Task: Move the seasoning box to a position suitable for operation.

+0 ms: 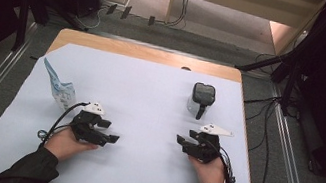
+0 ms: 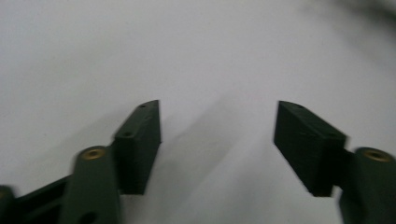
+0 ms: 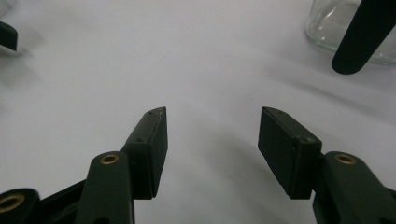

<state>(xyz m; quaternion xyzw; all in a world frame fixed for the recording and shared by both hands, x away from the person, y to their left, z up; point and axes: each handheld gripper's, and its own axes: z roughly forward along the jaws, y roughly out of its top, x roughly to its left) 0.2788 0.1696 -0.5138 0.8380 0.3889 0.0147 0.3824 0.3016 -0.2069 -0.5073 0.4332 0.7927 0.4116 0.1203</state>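
Both hands rest low on the table (image 1: pixel 135 178), forearms coming in from the near edge. The left claw (image 1: pixel 112 132) and right claw (image 1: pixel 183 140) point inward, jaws parted and empty. A glass jar (image 1: pixel 201 101) stands just beyond the right claw; a blue-white pouch (image 1: pixel 59 87) lies beside the left.

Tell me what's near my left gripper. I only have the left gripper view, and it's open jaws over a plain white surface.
Observer: A blue-and-white pouch sits just beyond the left gripper, a little to its left.
Operator: Where's my other hand?
Observer: The right gripper is level with it across the table, open, with nothing between its jaws.
Operator: Anything close to that one?
Observer: A glass jar with a dark lid stands just beyond it.
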